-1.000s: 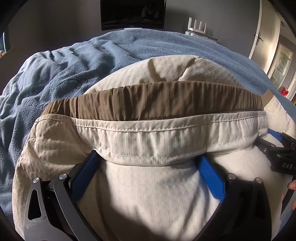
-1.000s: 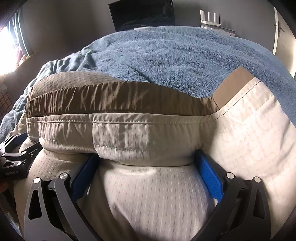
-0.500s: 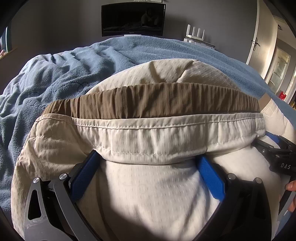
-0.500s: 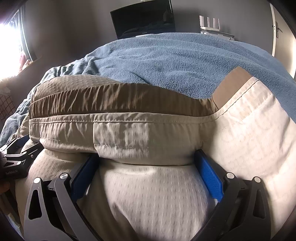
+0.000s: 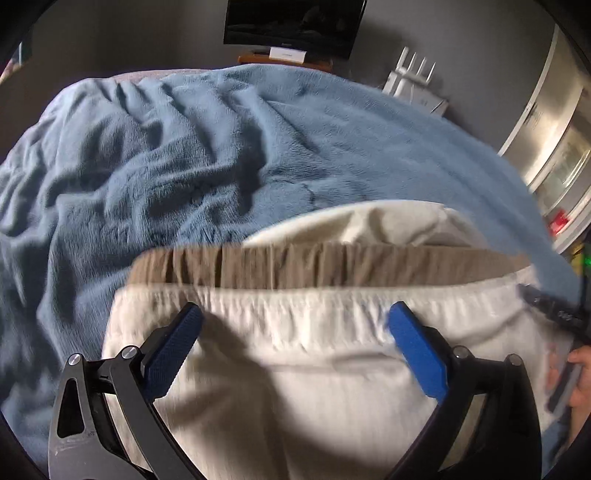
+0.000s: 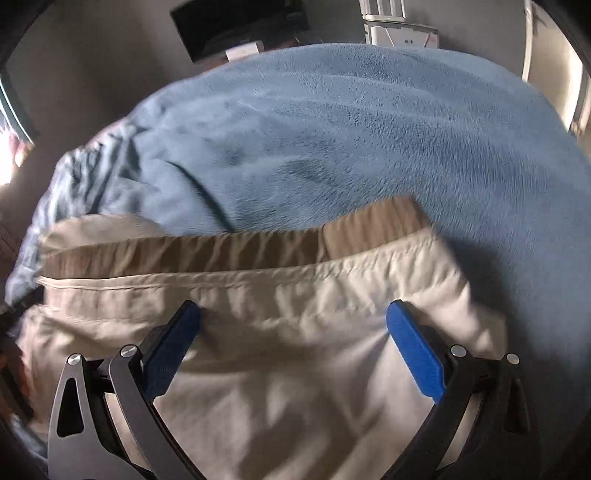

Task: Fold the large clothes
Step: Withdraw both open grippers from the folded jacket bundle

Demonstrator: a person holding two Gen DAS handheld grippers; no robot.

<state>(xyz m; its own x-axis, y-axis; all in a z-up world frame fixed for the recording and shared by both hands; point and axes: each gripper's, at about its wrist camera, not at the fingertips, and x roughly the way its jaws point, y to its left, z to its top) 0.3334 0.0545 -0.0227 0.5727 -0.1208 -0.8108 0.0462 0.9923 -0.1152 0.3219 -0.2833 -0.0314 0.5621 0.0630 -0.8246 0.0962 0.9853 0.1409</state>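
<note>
A cream garment point(image 5: 314, 387) with a brown inner waistband point(image 5: 314, 266) lies on the blue blanket point(image 5: 184, 155). It also shows in the right wrist view point(image 6: 295, 387), with the brown waistband point(image 6: 221, 251) along its far edge. My left gripper point(image 5: 295, 317) is open, its blue fingers point(image 5: 417, 350) spread just above the cream cloth near the waistband. My right gripper point(image 6: 293, 317) is open in the same way over the garment's right part. Neither holds cloth. The right gripper's body shows at the right edge of the left wrist view point(image 5: 554, 314).
The blue blanket point(image 6: 369, 129) covers the bed beyond the garment. A dark TV point(image 5: 291, 22) hangs on the far wall, a white router point(image 5: 413, 81) stands beside it. A door point(image 5: 554, 129) is at the right. A person's hand point(image 5: 580, 376) is at the right edge.
Both grippers have pulled back and up from the garment's folded edge, which no longer sits between the fingers. The waistband now lies farther away and flatter on the bed.
</note>
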